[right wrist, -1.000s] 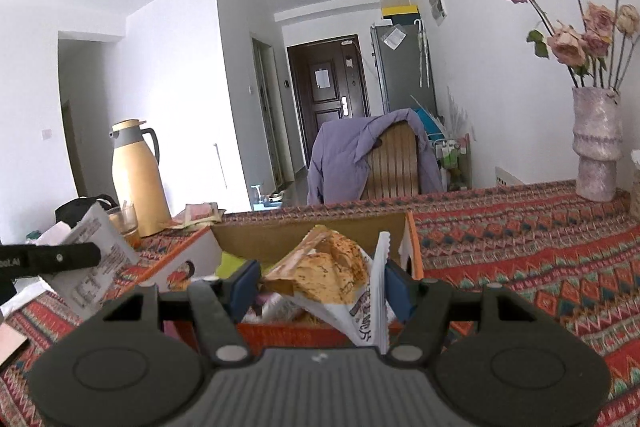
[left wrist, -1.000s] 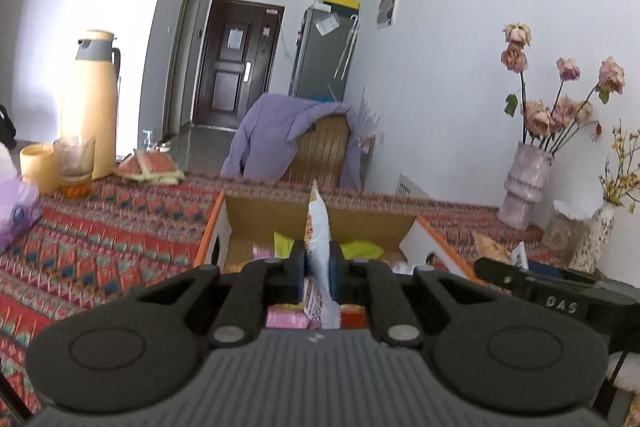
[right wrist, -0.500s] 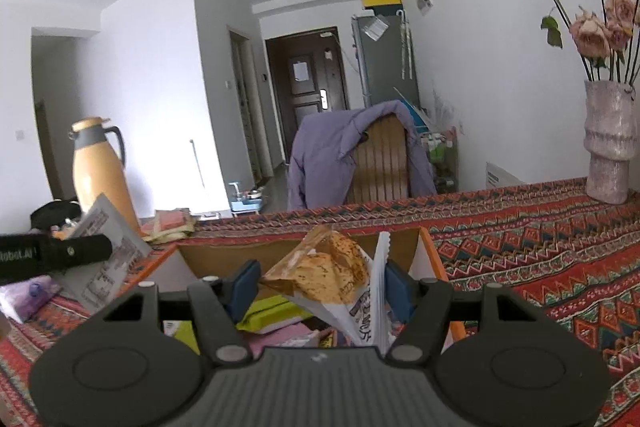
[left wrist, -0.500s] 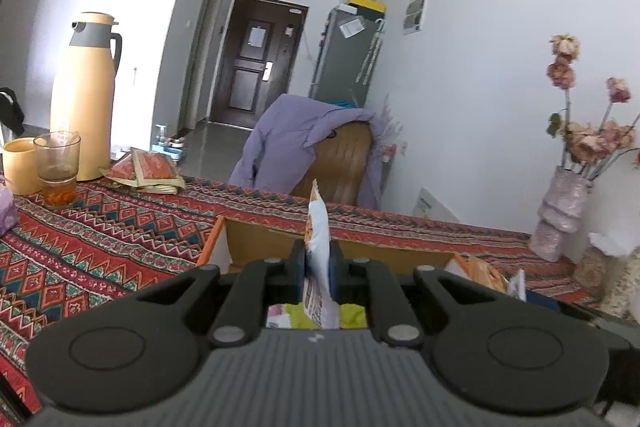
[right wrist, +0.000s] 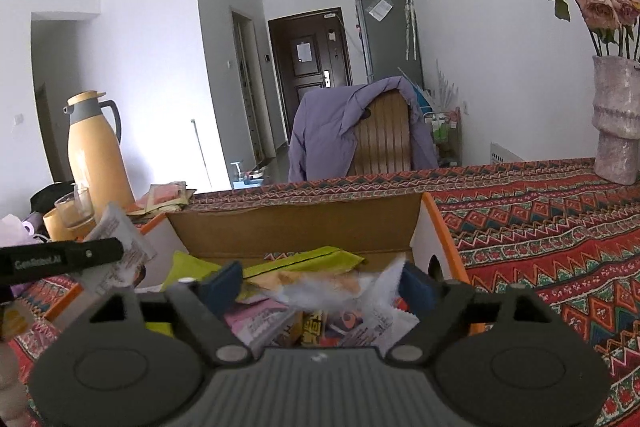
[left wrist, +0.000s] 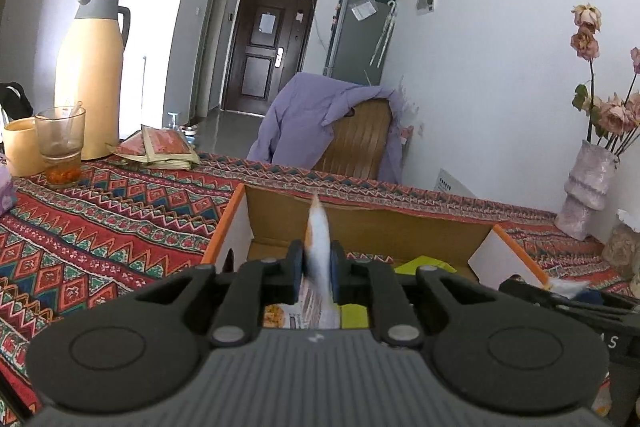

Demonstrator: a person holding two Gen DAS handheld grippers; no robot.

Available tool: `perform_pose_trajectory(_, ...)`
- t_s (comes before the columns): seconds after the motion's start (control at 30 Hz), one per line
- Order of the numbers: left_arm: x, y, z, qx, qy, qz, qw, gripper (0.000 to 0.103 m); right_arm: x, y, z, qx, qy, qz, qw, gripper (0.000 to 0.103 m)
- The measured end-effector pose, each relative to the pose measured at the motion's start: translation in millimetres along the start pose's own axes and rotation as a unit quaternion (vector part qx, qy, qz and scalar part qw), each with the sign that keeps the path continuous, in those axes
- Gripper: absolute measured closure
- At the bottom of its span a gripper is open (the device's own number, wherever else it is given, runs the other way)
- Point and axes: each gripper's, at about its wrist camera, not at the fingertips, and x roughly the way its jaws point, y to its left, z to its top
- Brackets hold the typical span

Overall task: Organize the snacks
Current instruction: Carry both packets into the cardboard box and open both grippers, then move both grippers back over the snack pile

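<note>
An open cardboard box [left wrist: 360,223] with orange-edged flaps sits on the patterned tablecloth; it also shows in the right wrist view [right wrist: 296,227]. My left gripper [left wrist: 317,267] is shut on a thin white snack packet [left wrist: 318,251], held edge-on over the box. My right gripper [right wrist: 320,283] is open wide over the box, with a blurred orange-and-white snack bag [right wrist: 340,289] between its jaws, dropping toward several packets [right wrist: 280,327] inside. The left gripper's packet [right wrist: 116,247] shows at the left of the right wrist view.
A yellow thermos [left wrist: 90,71], a glass [left wrist: 62,143] and a cup [left wrist: 20,147] stand at the table's left. Flat packets [left wrist: 160,149] lie behind them. A vase of dried roses [right wrist: 616,119] stands at the right. A chair with a purple jacket [left wrist: 332,123] is beyond the table.
The right gripper has opened wider and let go of the orange snack bag, which is falling into the box. Both grippers have tilted down over the box. The left still holds its packet.
</note>
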Motion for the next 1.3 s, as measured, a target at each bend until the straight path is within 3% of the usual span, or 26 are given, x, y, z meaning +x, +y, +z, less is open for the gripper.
perform_pose_trajectory(0.07, -4, 2, 0, -0.007, -0.006, 0.003, 0.9999, 0.052, -2, -1, 0, 0.004, 0.000, 0.003, 1.000, 0.003)
perform_pose_trajectory(0.1, -6, 4, 0, -0.016, -0.011, 0.005, 0.9998, 0.023, -3, -2, 0, 0.006, -0.002, 0.005, 1.000, 0.000)
perform_pose_trajectory(0.13, -10, 5, 1, -0.022, -0.020, 0.007, 0.9995, 0.009, -4, -2, 0, 0.008, -0.005, 0.007, 1.000, 0.000)
perform_pose_trajectory(0.2, -16, 6, 2, -0.024, -0.034, 0.011, 0.9991, 0.000, -6, -3, -1, 0.010, -0.009, 0.007, 1.000, 0.000)
perform_pose_trajectory(0.87, -28, 8, 8, -0.048, -0.036, 0.007, 0.9982, 0.000, -26, 5, 3, -0.006, -0.048, -0.007, 0.999, 0.000)
perform_pose_trajectory(1.3, -71, 1, 19, -0.052, -0.037, 0.001, 0.9980, 0.000, -69, 28, 19, -0.039, -0.058, -0.005, 0.998, 0.000)
